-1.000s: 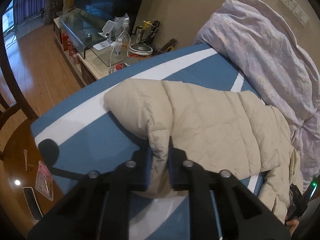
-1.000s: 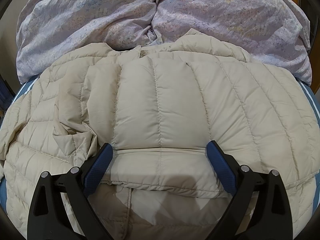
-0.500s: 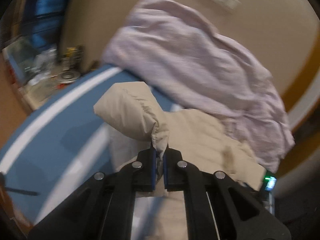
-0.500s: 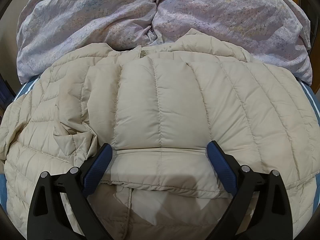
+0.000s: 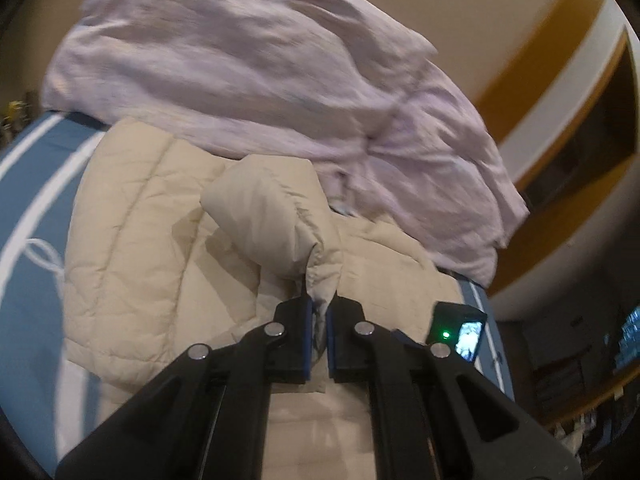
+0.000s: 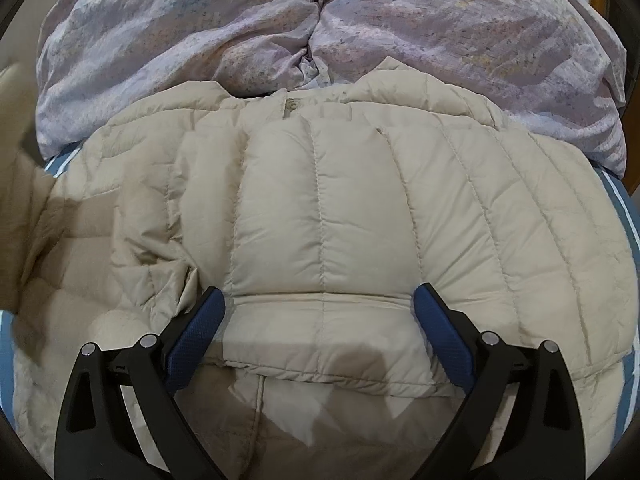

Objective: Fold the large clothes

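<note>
Cream quilted down jacket (image 6: 320,216), spread flat on blue-and-white striped bed (image 5: 24,184), collar end touching the heaped lilac duvet (image 6: 320,20). Sleeve (image 5: 276,216) raised off the jacket body, cuff pinched in left tongs (image 5: 317,320), clenched tight on the fabric; sleeve bulges into a rounded hump above the torso panels, between the duvet and the tongs. Probably held by the cuff so the whole sleeve trails across in one piece and lays over the torso as a fold.

Right tongs (image 6: 320,320) released, spread wide, hovering low over the jacket's midline near the waist seam, grasping nothing. Blue pads (image 6: 196,332) straddle the centre panel. Likely stationed there to pin or steady the body while the sleeve crosses; contact with fabric not clear.

Left side of jacket rumpled beside the left pad, creases needing smoothing later. Small black device with green light (image 5: 456,334) showing beyond the jacket's far edge in the left view.
</note>
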Action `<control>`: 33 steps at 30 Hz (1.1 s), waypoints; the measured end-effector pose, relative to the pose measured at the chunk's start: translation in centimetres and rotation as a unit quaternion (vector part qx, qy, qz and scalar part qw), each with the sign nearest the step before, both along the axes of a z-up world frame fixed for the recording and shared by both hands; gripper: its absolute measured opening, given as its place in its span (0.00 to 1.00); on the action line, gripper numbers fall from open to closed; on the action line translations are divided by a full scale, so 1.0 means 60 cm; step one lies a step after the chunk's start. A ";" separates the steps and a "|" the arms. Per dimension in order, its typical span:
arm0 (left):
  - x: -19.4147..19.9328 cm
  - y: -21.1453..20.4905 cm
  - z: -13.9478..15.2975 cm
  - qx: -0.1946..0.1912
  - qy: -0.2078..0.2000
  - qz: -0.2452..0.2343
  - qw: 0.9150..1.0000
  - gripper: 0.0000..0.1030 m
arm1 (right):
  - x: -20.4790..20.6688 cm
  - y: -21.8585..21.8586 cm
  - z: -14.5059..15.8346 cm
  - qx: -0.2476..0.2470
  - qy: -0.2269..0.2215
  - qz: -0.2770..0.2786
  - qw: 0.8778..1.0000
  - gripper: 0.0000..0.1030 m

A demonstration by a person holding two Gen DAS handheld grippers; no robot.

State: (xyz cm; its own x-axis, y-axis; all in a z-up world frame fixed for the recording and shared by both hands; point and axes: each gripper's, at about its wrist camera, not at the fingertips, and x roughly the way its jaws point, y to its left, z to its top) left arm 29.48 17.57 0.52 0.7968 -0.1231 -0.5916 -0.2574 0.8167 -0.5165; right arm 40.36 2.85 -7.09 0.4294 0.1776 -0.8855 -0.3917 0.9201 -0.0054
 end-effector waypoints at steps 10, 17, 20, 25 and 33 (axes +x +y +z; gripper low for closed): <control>0.090 -0.141 -0.042 -0.002 0.018 -0.091 0.996 0.06 | -0.015 -0.120 0.062 -0.029 -0.057 -0.033 0.997 0.95; 0.125 -0.178 -0.091 -0.029 0.052 -0.119 0.991 0.32 | -0.009 -0.162 0.063 0.005 -0.045 -0.046 0.998 0.73; 0.108 -0.169 -0.076 -0.011 0.033 -0.114 0.993 0.58 | -0.010 -0.171 0.073 0.025 -0.047 -0.048 0.997 0.59; 0.068 -0.122 -0.059 0.052 0.031 -0.071 0.996 0.64 | -0.018 -0.163 0.102 0.094 -0.046 -0.040 0.994 0.42; 0.030 -0.039 -0.096 0.097 0.076 -0.002 0.992 0.64 | -0.043 -0.084 0.102 0.124 -0.052 0.035 0.990 0.26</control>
